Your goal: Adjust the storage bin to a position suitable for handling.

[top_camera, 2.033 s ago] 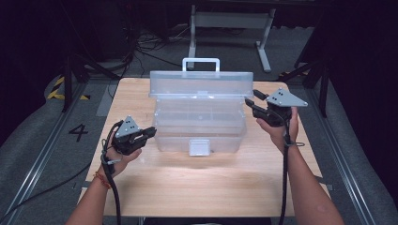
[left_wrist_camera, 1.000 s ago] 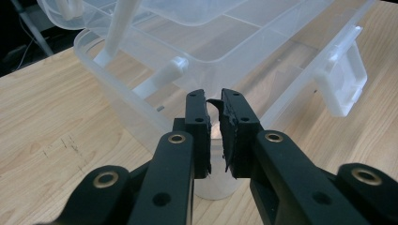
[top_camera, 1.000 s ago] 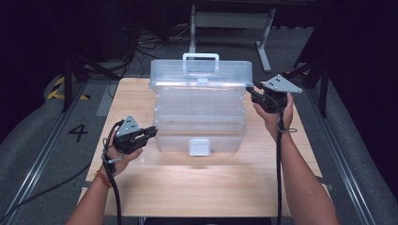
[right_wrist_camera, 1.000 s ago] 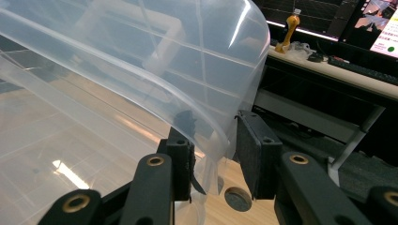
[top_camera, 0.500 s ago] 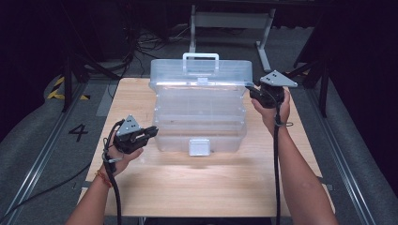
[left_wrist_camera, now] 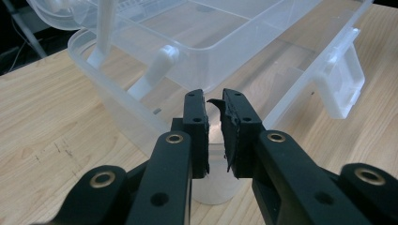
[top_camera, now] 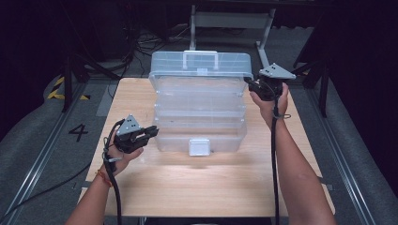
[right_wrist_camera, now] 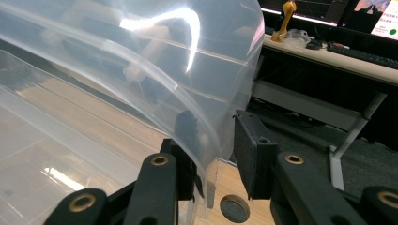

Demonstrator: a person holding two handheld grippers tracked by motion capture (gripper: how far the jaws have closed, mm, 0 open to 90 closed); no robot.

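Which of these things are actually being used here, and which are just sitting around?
In use: clear plastic box, its raised lid, left gripper, right gripper, wooden table.

Just around: floor cables, metal stand, desk.

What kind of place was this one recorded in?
Probably a lab or recording studio: a wooden table on grey floor with a painted number 4, loose cables, and a desk with keyboard.
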